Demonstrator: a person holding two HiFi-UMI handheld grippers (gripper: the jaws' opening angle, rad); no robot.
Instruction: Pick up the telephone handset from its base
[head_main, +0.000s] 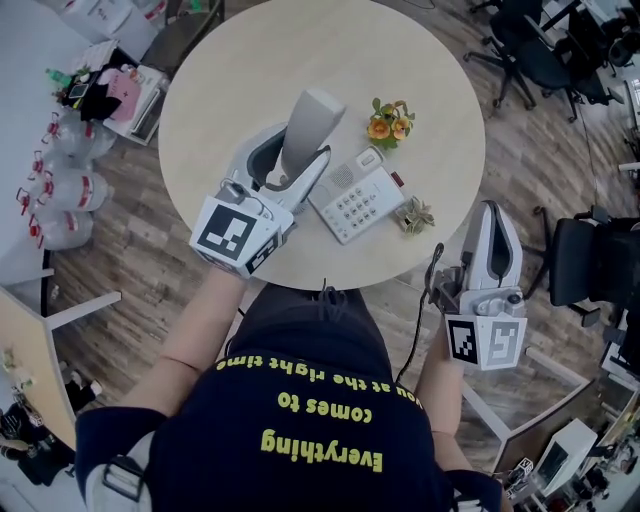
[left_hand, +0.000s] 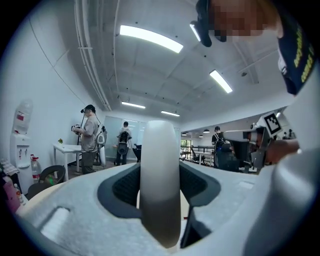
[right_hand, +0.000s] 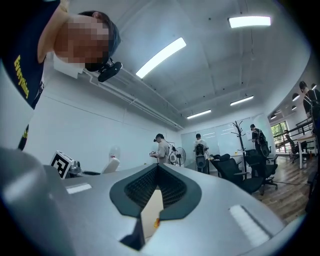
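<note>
A white telephone handset stands raised above the round table, tilted up and away, with my left gripper shut on its lower part. In the left gripper view the handset fills the space between the jaws of the left gripper. The white telephone base with its keypad lies on the table just right of that gripper, its cradle bare. My right gripper hangs off the table's right edge, shut with nothing in it. In the right gripper view the right gripper shows its jaw tips meeting.
A small pot of orange flowers stands behind the base, and a small dried sprig lies to its right. The round table has bare top at the far left. Office chairs stand at the far right, water bottles on the left floor.
</note>
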